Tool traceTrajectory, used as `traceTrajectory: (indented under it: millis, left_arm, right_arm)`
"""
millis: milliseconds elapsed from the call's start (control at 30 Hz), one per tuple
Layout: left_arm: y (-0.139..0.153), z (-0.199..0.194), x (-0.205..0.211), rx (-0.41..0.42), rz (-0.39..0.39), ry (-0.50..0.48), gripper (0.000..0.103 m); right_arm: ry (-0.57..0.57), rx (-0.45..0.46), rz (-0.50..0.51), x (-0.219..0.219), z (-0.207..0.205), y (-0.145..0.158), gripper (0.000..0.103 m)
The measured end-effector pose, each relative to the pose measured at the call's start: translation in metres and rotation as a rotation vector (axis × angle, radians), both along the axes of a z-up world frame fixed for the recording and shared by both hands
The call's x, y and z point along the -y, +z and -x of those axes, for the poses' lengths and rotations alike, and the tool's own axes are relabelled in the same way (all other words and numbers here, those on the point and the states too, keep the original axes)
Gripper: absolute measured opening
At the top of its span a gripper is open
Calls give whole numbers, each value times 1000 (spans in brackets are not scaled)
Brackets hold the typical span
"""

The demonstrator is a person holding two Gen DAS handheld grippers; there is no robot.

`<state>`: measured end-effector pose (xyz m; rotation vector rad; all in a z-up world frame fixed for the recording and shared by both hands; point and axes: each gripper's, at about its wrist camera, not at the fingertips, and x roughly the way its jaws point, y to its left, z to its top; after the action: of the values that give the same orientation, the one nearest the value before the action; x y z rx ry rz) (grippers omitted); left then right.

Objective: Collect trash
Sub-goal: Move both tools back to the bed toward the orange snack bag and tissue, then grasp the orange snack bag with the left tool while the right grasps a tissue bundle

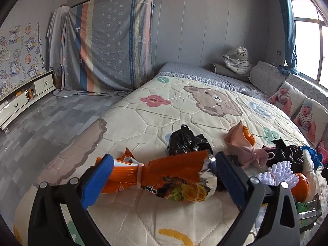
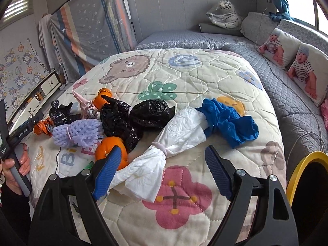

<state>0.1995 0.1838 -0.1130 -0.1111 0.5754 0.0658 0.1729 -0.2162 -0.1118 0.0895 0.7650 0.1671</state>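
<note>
Orange wrapper (image 1: 164, 176) partly behind left jaws | white tissue (image 2: 164, 155) under right | both spread

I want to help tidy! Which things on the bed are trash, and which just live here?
Trash:
orange snack wrapper
white tissue bundle
blue plastic bag
black bags

Just there:
tiger toy
baby pillows
quilt

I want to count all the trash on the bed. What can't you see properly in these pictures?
- Green wrapper: left wrist view, cut off by the picture's edge and hidden partly behind the left gripper.
- Orange: right wrist view, partly behind one of the right gripper's fingers.
- Yellow-rimmed bin: right wrist view, mostly cut off at the edge; its inside is too dark to see.
</note>
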Motion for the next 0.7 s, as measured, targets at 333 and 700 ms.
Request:
traceTrajectory:
  millis: [333, 700]
  left_arm:
    - [-8, -19, 5, -53, 8, -46, 94]
    - [-19, -36, 8, -114, -3, -53, 55]
  right_arm:
    - [-32, -122, -43, -2, -29, -23, 79]
    - [-47, -184, -58, -1, -43, -41, 65]
